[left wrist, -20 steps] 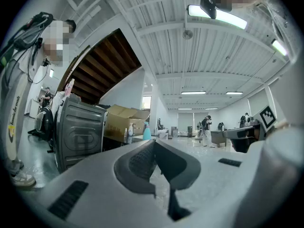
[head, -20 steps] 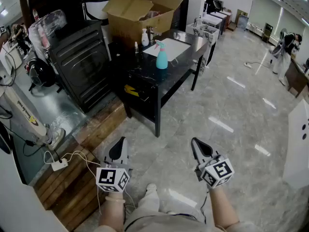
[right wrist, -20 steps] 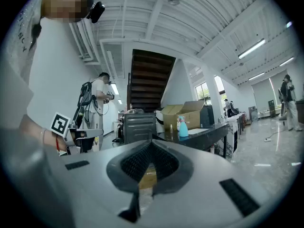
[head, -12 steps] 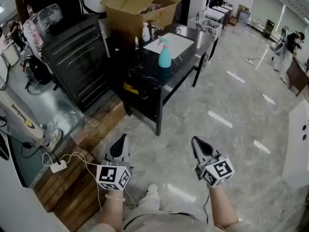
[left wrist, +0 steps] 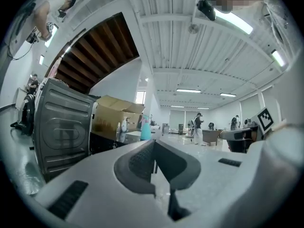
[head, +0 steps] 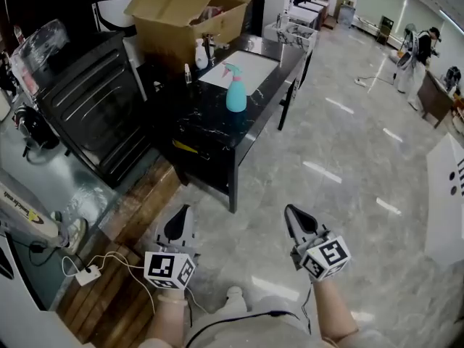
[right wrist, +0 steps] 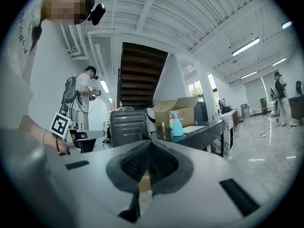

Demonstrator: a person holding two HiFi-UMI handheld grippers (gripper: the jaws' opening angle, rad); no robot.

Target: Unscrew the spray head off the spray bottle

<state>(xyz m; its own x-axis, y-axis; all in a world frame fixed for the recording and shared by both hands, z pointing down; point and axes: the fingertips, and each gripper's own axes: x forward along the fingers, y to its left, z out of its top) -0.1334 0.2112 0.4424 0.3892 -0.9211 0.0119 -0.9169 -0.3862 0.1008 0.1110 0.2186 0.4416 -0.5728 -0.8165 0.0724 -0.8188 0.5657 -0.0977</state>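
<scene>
Since the earlier frames, the black table (head: 217, 133) has drifted lower and leftward in the head view, which suggests the person is walking toward it. The spray bottle (head: 235, 94) stands upright on it toward 12 o'clock, its pink spray head (head: 230, 69) on top and a cardboard box (head: 181, 9) behind at 11 o'clock. The left gripper (head: 182, 210) at 7 o'clock and the right gripper (head: 291, 213) at 5 o'clock are both well apart from it, each with its jaws pressed together on nothing. The risk lies in the approach. Closed jaws arriving fast could tip the free-standing bottle, and twisting the head without clamping the body would only spin the whole bottle.
</scene>
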